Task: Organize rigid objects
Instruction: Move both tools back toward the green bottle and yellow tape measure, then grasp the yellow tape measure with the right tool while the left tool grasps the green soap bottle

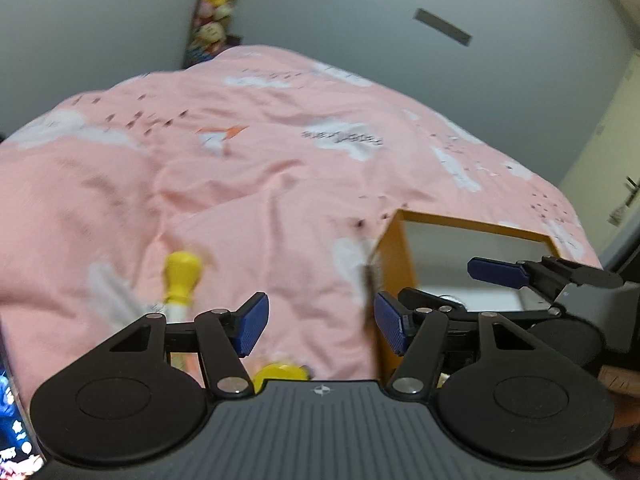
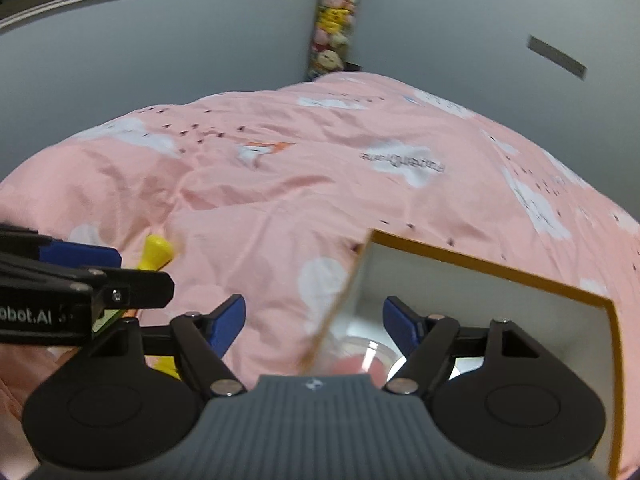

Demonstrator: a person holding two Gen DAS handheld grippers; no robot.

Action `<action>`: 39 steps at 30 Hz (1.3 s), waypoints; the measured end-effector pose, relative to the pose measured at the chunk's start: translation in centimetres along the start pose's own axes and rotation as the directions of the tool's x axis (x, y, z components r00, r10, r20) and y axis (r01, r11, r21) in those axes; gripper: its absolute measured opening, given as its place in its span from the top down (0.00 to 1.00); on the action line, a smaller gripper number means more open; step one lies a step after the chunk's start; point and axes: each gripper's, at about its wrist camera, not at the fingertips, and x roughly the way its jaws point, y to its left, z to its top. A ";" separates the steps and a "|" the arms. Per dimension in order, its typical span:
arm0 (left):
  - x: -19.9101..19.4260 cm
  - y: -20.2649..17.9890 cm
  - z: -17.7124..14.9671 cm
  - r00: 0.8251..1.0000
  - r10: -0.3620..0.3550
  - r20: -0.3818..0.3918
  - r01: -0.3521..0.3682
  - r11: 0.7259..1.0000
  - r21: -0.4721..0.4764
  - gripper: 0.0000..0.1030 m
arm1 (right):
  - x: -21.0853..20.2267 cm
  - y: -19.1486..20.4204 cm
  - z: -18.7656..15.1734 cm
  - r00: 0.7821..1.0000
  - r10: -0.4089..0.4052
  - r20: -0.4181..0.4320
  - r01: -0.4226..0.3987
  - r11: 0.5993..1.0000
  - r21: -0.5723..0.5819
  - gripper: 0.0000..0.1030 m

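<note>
In the left wrist view, the left gripper [image 1: 320, 326] has its jaws apart with nothing between them, only the pink quilt [image 1: 260, 184] below. One cardboard box [image 1: 394, 276] stands open at the right; its white inside is mostly hidden by the right gripper [image 1: 436, 292], which reaches over it. One yellow-capped bottle [image 1: 182, 280] lies on the quilt at the left, and a second yellow object [image 1: 282, 372] shows at the bottom edge, too blurred to name. In the right wrist view, the right gripper [image 2: 314, 322] also has its jaws apart and empty, over the near left edge of the box [image 2: 500, 268]. Inside I see one clear round container [image 2: 360, 354], blurred. The quilt [image 2: 280, 200] behind gives wide free room.
</note>
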 end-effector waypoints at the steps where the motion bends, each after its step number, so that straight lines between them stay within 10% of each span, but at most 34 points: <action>1: 0.0 0.4 -0.1 1.000 0.009 -0.004 -0.009 1.000 -0.011 0.31 | 0.5 0.7 -0.1 1.000 0.009 0.002 -0.009 1.000 -0.010 0.27; 22: 2.0 5.6 -2.2 0.983 0.092 -0.156 -0.105 0.992 -0.072 0.30 | 9.3 7.8 -3.7 0.919 0.301 -0.254 -0.276 0.952 0.128 0.51; 39: 0.7 5.0 -2.6 0.976 0.155 -0.155 -0.155 0.988 0.016 0.30 | 11.1 7.0 -5.7 0.905 0.291 -0.310 -0.256 0.955 0.149 0.49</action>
